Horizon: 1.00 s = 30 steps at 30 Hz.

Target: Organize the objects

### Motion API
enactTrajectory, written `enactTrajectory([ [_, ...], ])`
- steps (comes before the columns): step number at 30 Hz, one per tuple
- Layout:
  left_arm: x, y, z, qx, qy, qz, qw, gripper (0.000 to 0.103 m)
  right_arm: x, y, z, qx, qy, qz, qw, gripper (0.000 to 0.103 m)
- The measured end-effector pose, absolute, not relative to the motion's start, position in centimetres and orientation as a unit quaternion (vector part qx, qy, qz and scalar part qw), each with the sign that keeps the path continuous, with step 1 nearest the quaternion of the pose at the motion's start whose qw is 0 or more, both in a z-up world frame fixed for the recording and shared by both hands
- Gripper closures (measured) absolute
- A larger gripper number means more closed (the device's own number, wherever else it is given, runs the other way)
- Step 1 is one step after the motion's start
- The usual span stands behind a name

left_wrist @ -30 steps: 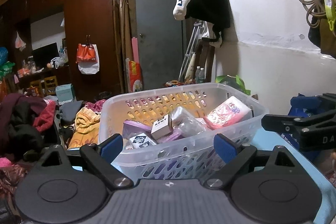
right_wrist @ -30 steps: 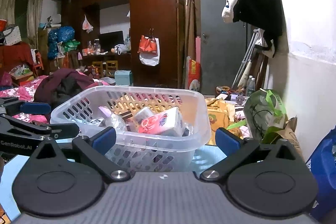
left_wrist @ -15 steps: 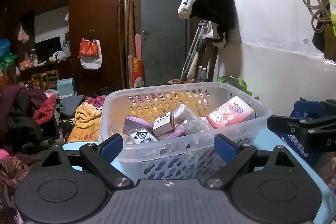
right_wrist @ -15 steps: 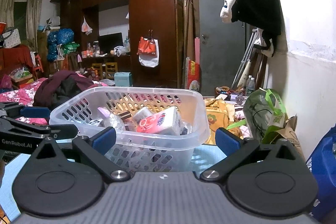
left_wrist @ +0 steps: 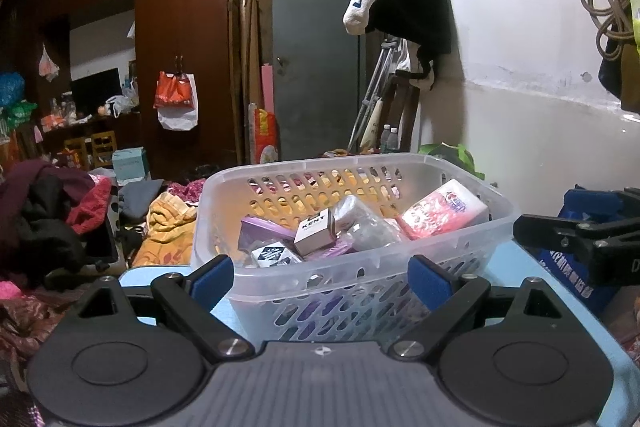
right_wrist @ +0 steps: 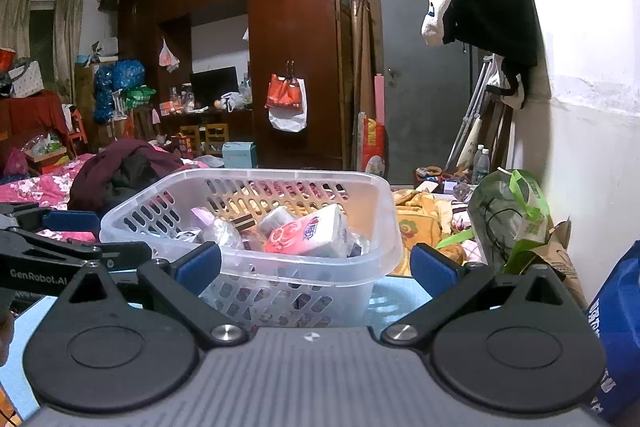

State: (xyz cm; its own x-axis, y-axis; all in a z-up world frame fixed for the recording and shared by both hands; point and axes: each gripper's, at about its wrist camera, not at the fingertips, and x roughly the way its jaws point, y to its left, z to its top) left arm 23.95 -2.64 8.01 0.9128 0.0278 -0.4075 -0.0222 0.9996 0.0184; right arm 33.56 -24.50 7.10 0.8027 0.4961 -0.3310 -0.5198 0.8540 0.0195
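Observation:
A clear plastic basket (left_wrist: 492, 227) stands on a light blue table (left_wrist: 560, 291); it also shows in the right wrist view (right_wrist: 384, 227). It holds a pink tissue pack (left_wrist: 440, 215), a KENT box (left_wrist: 314, 231), a purple box (left_wrist: 264, 233) and several other small packs. The tissue pack also shows in the right wrist view (right_wrist: 308, 237). My left gripper (left_wrist: 322, 273) is open and empty just in front of the basket. My right gripper (right_wrist: 316, 265) is open and empty at the basket's near right corner.
The right gripper's arm (left_wrist: 580, 239) reaches in at the right of the left wrist view; the left gripper's arm (right_wrist: 52, 255) is at the left of the right wrist view. A green bag (right_wrist: 512, 211) and a blue bag (right_wrist: 616, 327) stand right. Clothes (left_wrist: 48, 211) are piled left.
Both grippers have drawn back and risen slightly; the basket sits a bit lower in both views. Both stay open. Nothing in the basket has moved.

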Motion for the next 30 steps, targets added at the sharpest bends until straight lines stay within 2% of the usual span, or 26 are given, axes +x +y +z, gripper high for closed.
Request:
enactTrajectory([
  [30, 24.68, -2.93, 7.66, 0.022, 0.204, 0.031, 0.978, 0.007, 33.4, -25.01, 6.66, -0.022, 0.156, 0.276, 0.948, 0.0],
])
